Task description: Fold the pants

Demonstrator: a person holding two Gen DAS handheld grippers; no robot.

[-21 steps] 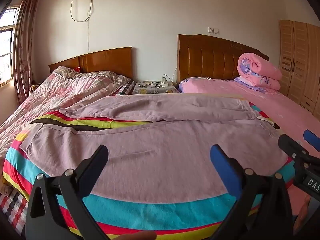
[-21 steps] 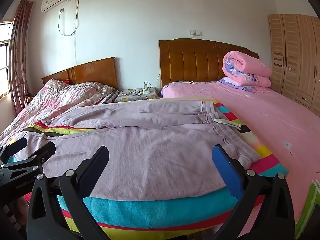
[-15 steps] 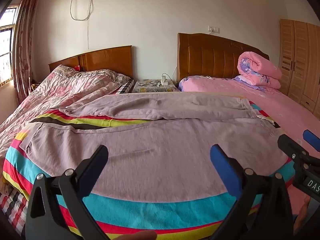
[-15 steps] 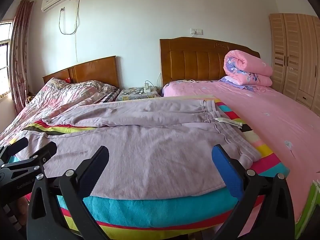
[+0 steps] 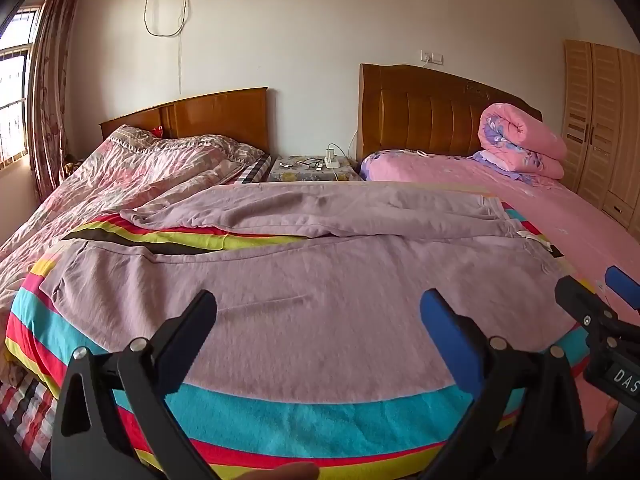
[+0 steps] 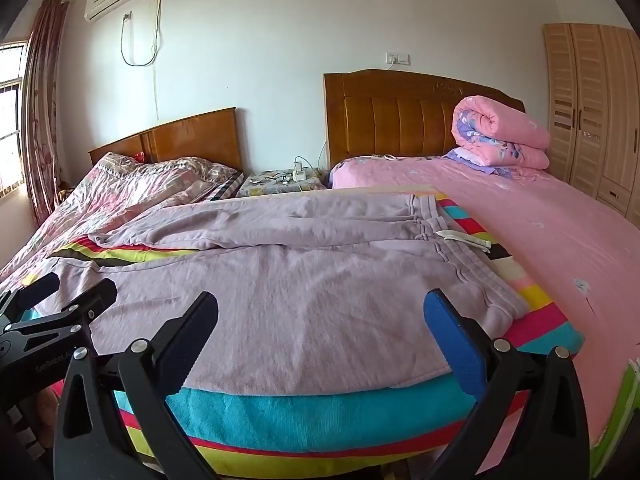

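Striped blanket (image 5: 304, 412) mostly covered by pants (image 5: 320, 304); near edge cut by frame bottom behind left gripper (image 5: 316, 320) arms. Right gripper (image 5: 600, 300) cut off at right edge of left view, only fingertips and part of a label readable. In right view, left gripper (image 6: 68, 292) cut at left edge, printed text too small to read. Small items on nightstand (image 6: 280, 184) between beds too small to identify. Wardrobe (image 6: 596, 112) cropped at right edge. Window (image 5: 12, 100) cropped at left. Skin-colored blur at bottom edge of left view, unidentifiable.
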